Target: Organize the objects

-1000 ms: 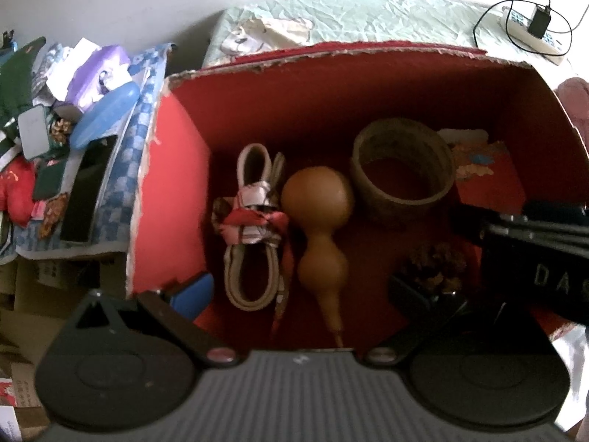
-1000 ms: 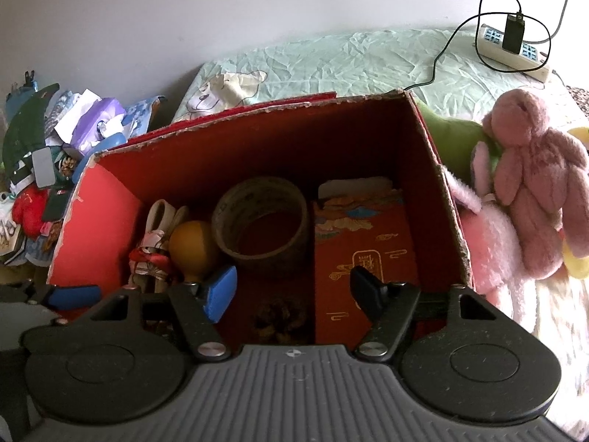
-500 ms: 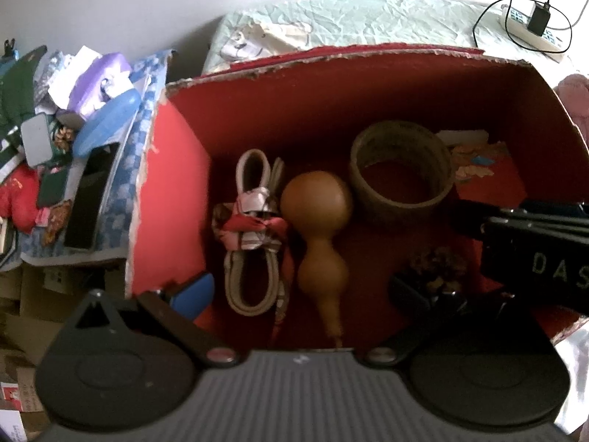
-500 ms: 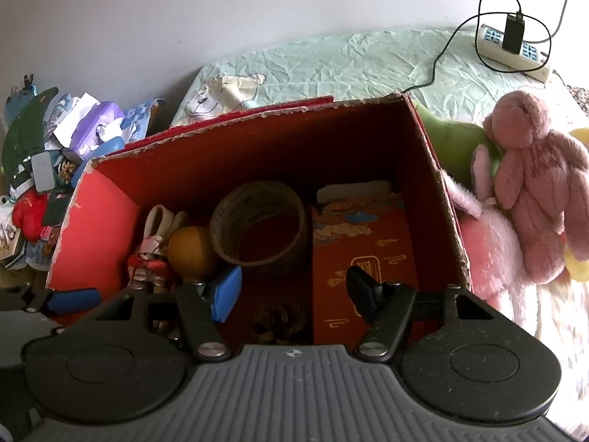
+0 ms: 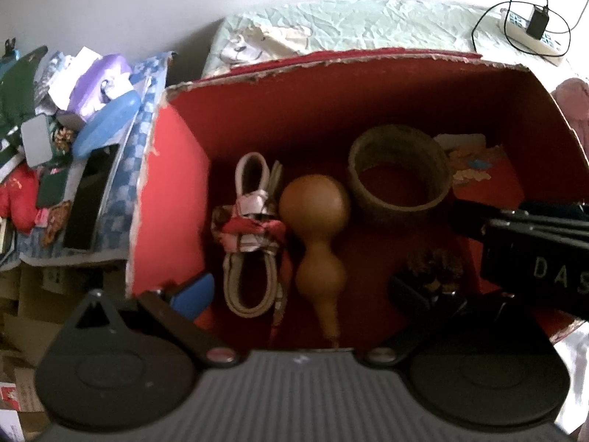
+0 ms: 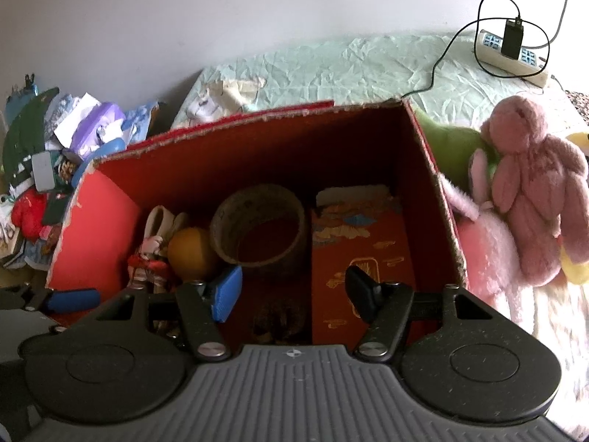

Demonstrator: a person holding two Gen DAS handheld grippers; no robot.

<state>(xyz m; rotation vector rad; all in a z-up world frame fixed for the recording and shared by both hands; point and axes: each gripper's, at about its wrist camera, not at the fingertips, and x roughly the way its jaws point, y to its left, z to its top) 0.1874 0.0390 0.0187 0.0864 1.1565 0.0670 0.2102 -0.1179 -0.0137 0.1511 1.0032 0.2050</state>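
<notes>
Inside the red box [image 6: 434, 169] are counted: one gourd [image 5: 316, 221], one ring [image 5: 399, 175], one cord bundle [image 5: 250, 235], one red packet [image 6: 362, 254]. Both the left gripper [image 5: 298, 291] and the right gripper [image 6: 294, 287] are held wide, empty; the right's jaws have just been narrowing slightly.

White letters "DAS" on black claw body [image 5: 545, 276] at right edge

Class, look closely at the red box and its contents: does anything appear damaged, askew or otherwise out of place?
Yes. The red box has a ragged, torn top rim with pale cardboard showing, clearest along its left edge. Inside, the gourd lies on its side beside the bundled cable. Nothing looks spilled.
</notes>
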